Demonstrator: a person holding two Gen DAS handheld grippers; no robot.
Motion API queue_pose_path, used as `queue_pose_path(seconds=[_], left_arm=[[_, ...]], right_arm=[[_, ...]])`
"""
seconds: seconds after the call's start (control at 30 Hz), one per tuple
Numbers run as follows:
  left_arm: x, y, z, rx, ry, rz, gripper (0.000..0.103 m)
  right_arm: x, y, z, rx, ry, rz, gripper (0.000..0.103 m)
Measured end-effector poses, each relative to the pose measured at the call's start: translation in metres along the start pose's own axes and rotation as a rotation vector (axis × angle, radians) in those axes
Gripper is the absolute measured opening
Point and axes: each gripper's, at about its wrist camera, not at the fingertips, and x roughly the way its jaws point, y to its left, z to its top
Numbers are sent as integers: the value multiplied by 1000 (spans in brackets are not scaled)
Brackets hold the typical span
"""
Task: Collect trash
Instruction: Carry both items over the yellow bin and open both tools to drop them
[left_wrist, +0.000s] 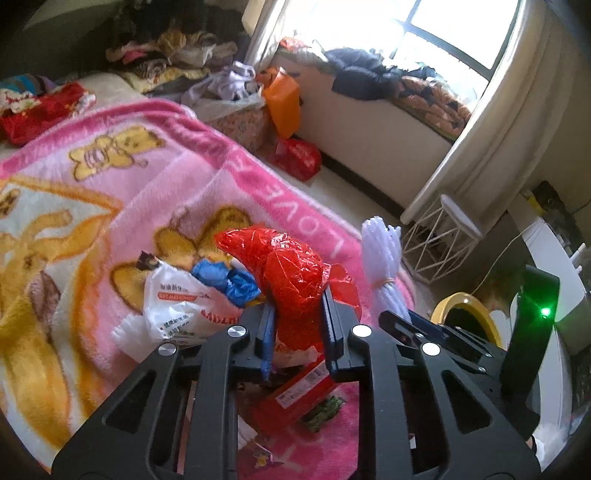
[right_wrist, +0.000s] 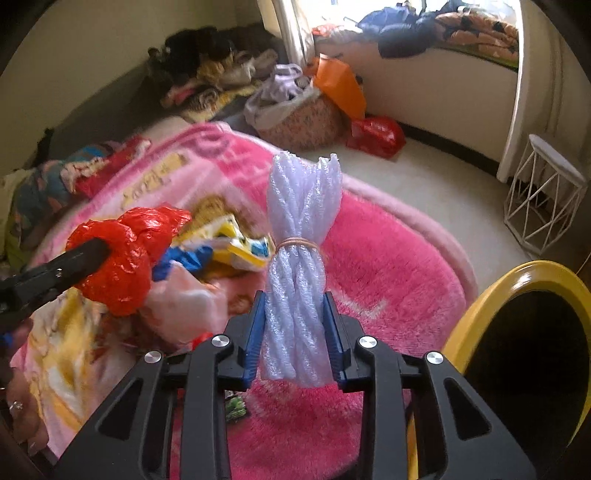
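Note:
My left gripper (left_wrist: 297, 325) is shut on a crumpled red plastic bag (left_wrist: 291, 273), which rises above its blue pads; the same red plastic bag (right_wrist: 125, 254) shows at the left of the right wrist view. My right gripper (right_wrist: 295, 332) is shut on a white foam-net bundle (right_wrist: 299, 258) tied with a rubber band, also seen as the foam-net bundle (left_wrist: 382, 266) in the left wrist view. More trash lies on the pink blanket (left_wrist: 110, 184): a white printed bag (left_wrist: 173, 310), a blue wrapper (left_wrist: 225, 280) and a red packet (left_wrist: 295, 395).
A yellow-rimmed bin (right_wrist: 517, 332) stands open at the right, close to my right gripper. A white wire stool (right_wrist: 543, 199) is on the floor beyond. An orange bag (left_wrist: 282, 99), a red bag (left_wrist: 299, 157) and piled clothes sit near the window bench.

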Motion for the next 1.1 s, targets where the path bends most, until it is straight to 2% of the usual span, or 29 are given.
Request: queue_pose_path(seconds=[0.2, 0.43, 0.7, 1.1], left_arm=[[-26, -21, 5, 9, -60, -41, 14], [-46, -55, 4, 47, -100, -111, 13], [-49, -89, -3, 97, -103, -184, 13], [-39, -127, -18, 154, -72, -277, 13]], right_arm=[[-43, -10, -1, 2, -84, -3, 29], [-81, -35, -12, 53, -134, -26, 29], [-111, -62, -30, 111, -171, -61, 29], [-135, -92, -48, 163, -196, -137, 29]])
